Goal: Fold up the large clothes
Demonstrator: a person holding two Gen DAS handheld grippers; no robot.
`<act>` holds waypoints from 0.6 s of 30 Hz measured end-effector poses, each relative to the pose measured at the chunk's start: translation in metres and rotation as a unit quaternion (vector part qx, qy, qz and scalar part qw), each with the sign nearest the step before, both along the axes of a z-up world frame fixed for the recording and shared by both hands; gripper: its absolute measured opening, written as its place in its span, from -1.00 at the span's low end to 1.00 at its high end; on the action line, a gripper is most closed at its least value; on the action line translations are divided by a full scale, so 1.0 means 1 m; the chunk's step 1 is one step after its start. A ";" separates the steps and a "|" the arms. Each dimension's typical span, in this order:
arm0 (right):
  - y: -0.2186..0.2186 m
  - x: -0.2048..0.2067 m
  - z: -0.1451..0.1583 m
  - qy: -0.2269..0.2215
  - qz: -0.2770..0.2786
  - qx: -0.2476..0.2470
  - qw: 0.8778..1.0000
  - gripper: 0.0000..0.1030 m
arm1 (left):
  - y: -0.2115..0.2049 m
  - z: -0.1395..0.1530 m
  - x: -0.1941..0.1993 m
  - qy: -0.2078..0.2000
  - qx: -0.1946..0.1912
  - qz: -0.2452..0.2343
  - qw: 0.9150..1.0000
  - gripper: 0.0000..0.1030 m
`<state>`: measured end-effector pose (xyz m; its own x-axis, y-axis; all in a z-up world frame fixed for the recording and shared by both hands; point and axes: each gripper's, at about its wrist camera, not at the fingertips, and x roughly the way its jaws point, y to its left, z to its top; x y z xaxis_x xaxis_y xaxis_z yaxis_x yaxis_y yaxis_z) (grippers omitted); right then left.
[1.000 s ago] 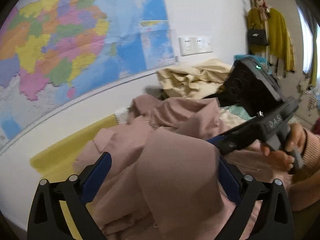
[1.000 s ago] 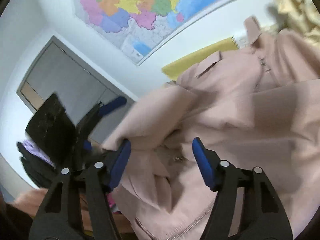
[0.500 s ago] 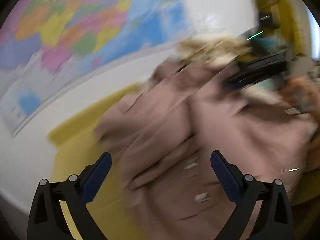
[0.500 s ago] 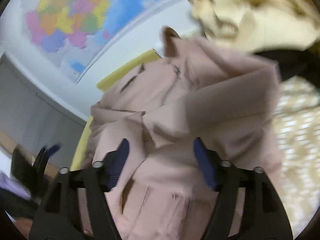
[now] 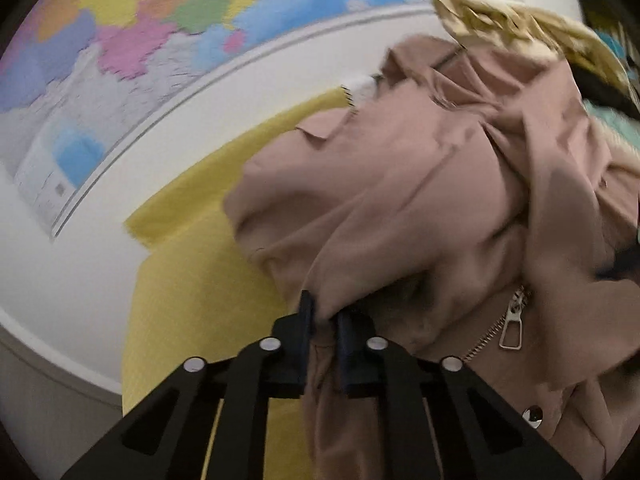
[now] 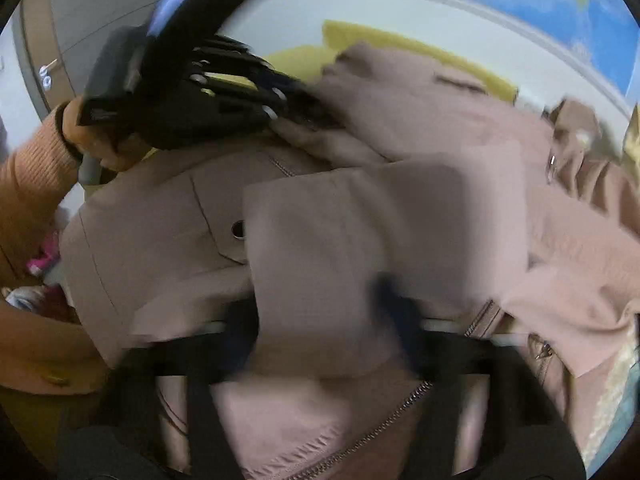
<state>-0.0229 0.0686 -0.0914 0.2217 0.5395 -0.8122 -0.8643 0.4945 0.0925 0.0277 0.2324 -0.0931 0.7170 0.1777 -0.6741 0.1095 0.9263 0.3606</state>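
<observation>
A dusty-pink jacket point(image 5: 420, 200) with a metal zipper pull point(image 5: 514, 320) lies crumpled on a yellow sheet point(image 5: 192, 280). My left gripper point(image 5: 322, 312) is shut on a pinched fold of its edge. In the right wrist view the left gripper point(image 6: 316, 116) reaches onto the jacket point(image 6: 360, 220) from the upper left, held by a hand point(image 6: 88, 136). My right gripper point(image 6: 320, 320) is blurred by motion. Its jaws are closing around a flat flap of the jacket that fills the gap between them.
A coloured wall map point(image 5: 140, 40) hangs behind the bed. A cream garment point(image 5: 520, 24) is heaped beyond the jacket. An orange-pink sleeve point(image 6: 28, 184) and a door point(image 6: 40, 40) are at the left of the right wrist view.
My left gripper dropped toward the jacket and went from wide open to shut on a fold. The right gripper swung round over the jacket and its jaws narrowed around a flap.
</observation>
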 end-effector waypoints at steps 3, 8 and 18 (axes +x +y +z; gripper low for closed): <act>-0.046 0.031 0.031 0.066 -0.036 0.090 0.993 -0.80 | 0.016 0.004 -0.007 -0.013 -0.009 0.029 0.999 -0.91; -0.170 0.087 0.070 0.116 -0.168 0.210 0.956 -0.85 | 0.033 -0.008 -0.021 -0.008 -0.016 0.048 0.999 -0.92; -0.231 0.118 0.005 0.185 -0.302 0.169 0.919 0.23 | 0.015 -0.001 -0.066 -0.018 -0.016 -0.037 0.999 -0.01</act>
